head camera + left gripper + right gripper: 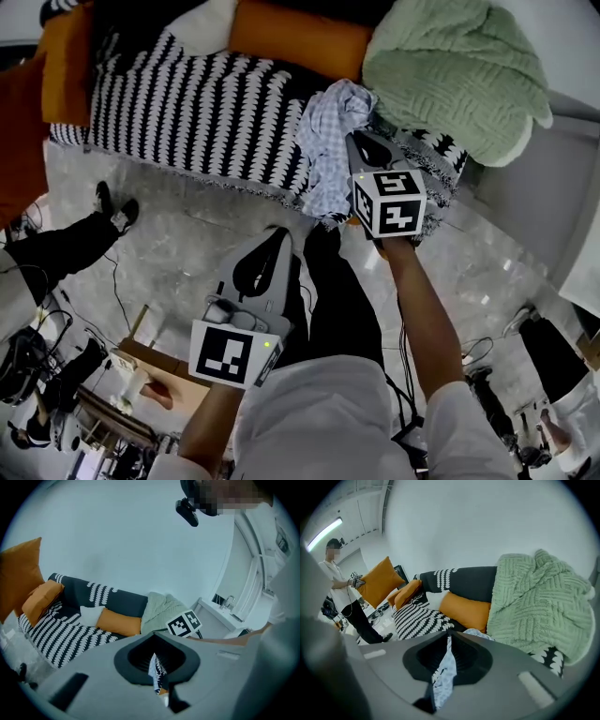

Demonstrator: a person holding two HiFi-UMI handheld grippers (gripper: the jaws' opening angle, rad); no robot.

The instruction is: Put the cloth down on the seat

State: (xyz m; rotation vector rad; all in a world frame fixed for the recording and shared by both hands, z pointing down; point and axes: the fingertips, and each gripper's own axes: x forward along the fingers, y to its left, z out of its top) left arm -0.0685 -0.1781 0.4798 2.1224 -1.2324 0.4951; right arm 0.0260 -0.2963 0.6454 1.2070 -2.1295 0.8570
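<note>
Nearest the operator, the left hand-held gripper is carried clear, jaws together and empty. Ahead of it, the right hand-held gripper is clamped narrow on an upper fold of the pale blue-and-white checked cloth, which hangs bunched below and left of its jaws, over the front edge of the black-and-white patterned sofa seat. Judged light, limp and non-fragile, the cloth will sag and fold on release, so grip a gathered fold several layers thick; beyond that gripper lie an orange cushion and, to its right, a pale green knitted blanket.
</note>
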